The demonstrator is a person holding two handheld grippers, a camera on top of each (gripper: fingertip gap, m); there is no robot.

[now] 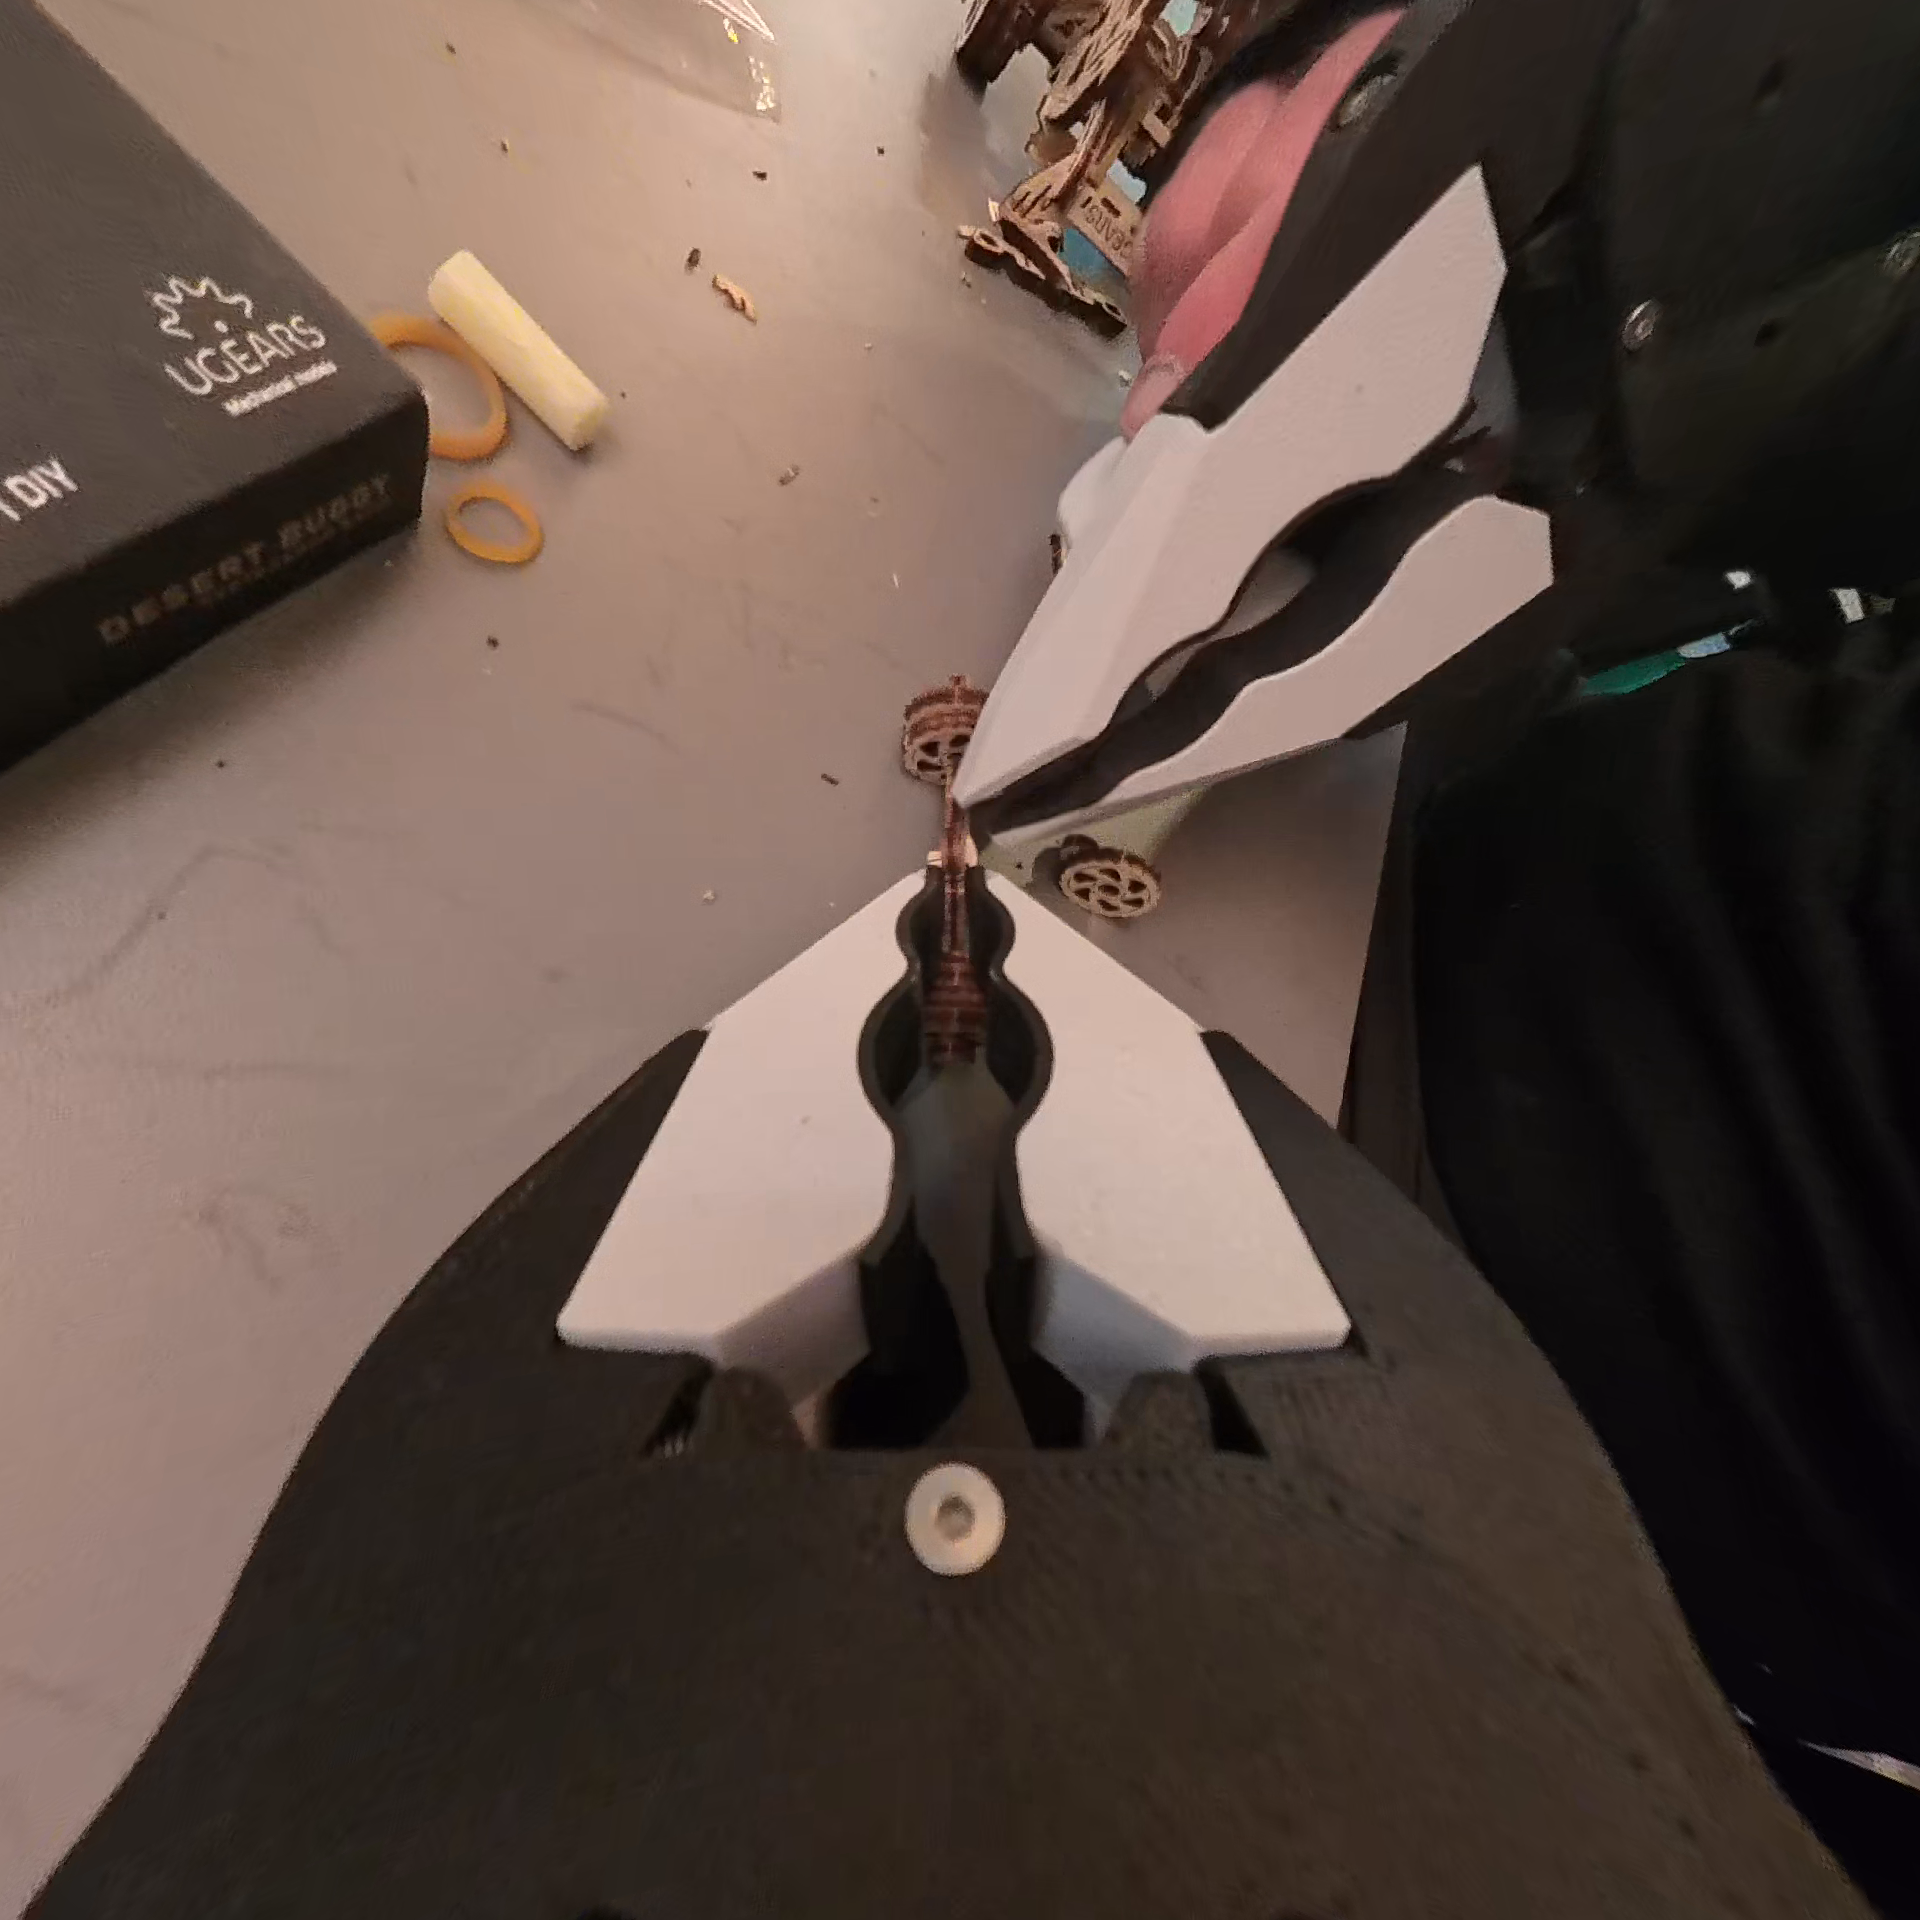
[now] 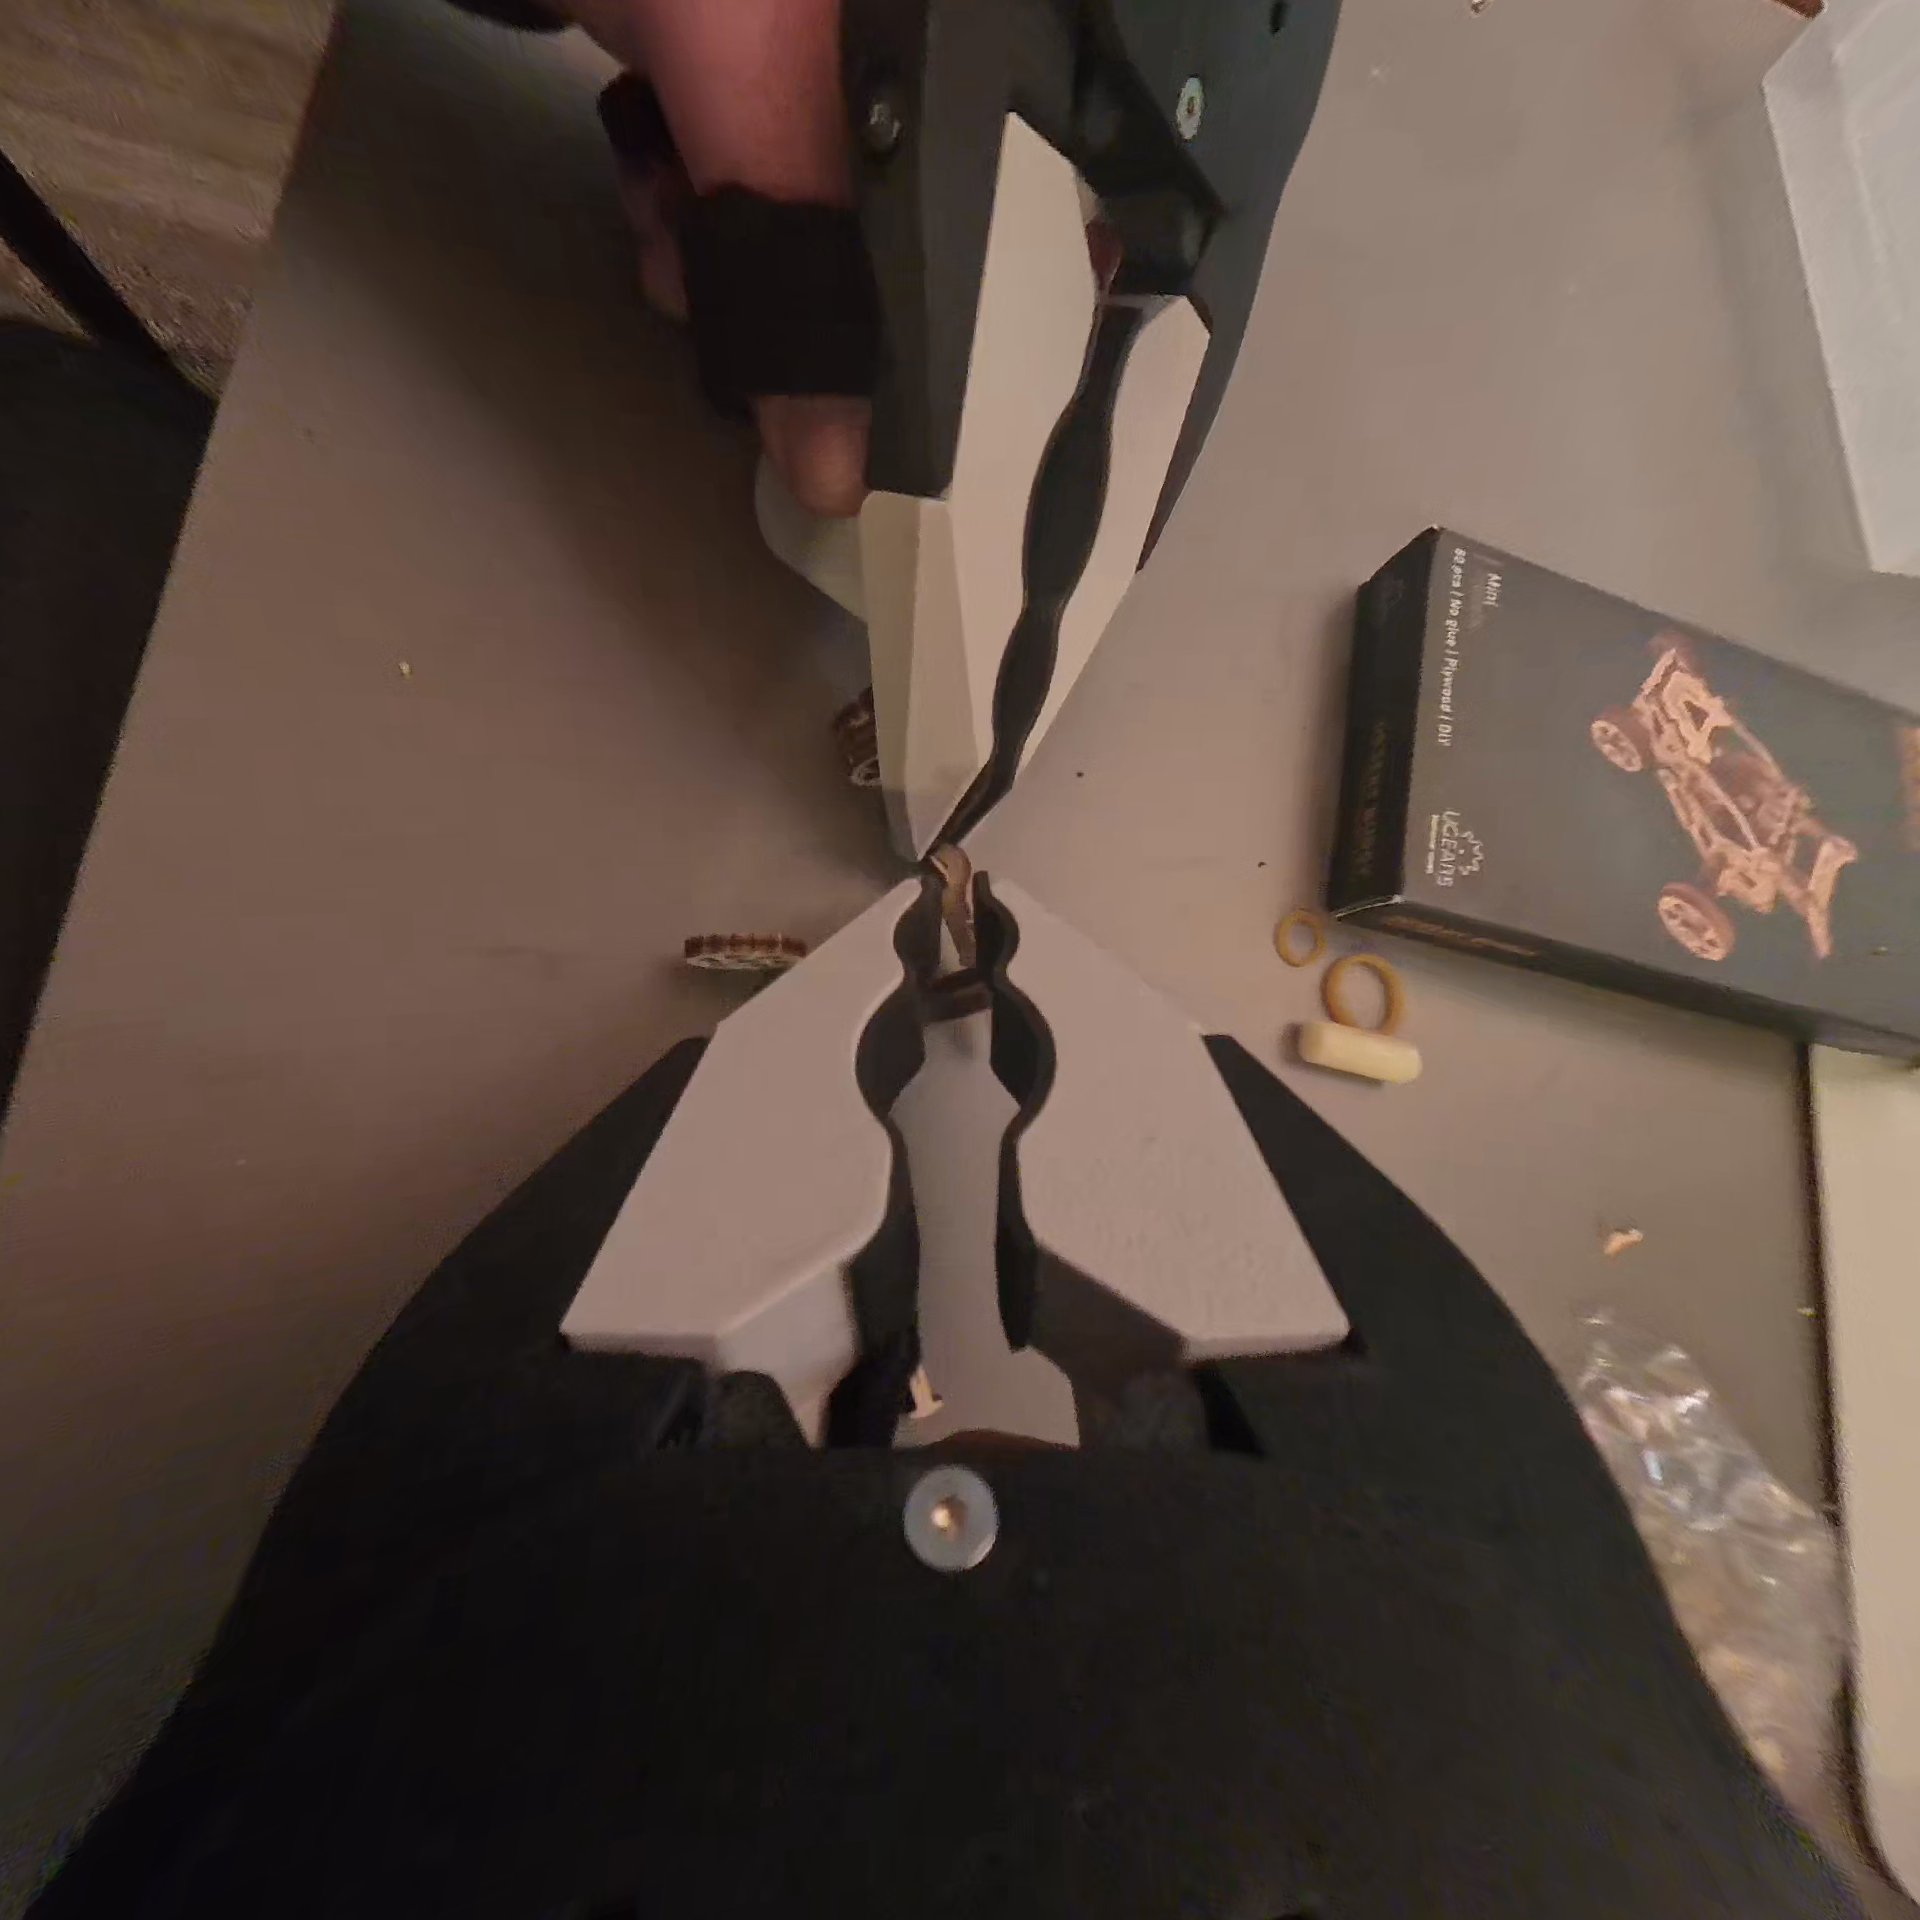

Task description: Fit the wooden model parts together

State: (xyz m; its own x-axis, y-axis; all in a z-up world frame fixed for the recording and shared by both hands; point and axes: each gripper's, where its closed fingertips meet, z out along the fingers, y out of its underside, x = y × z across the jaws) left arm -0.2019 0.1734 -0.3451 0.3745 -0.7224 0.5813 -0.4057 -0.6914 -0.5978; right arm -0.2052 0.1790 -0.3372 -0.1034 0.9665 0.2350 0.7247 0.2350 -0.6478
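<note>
My left gripper [image 1: 951,881] is shut on a thin wooden shaft with a ribbed spool [image 1: 954,997], held between its white fingers. My right gripper [image 1: 968,805] comes in from the upper right, and its tips pinch the shaft's far end. In the right wrist view, my right gripper [image 2: 951,883] is shut on a small pale wooden piece [image 2: 958,925]. My left gripper [image 2: 930,847] meets it tip to tip from above. I cannot tell whether the pieces are joined. Two loose wooden wheels [image 1: 940,727] [image 1: 1107,883] lie on the grey table beneath.
A part-built wooden model [image 1: 1070,156] stands at the back. A black kit box [image 1: 187,364], rubber bands [image 1: 457,384], a pale wax stick [image 1: 520,348] and wood crumbs lie to the left. A crumpled plastic bag [image 2: 1683,1455] and a clear container [image 2: 1849,260] are on the right. The tips of both grippers are at nearly the same place. My right tips are roughly 10 centimetres from the pale wax stick [image 1: 520,348]. The right camera catches it too, in the right wrist view [image 2: 1365,1047].
</note>
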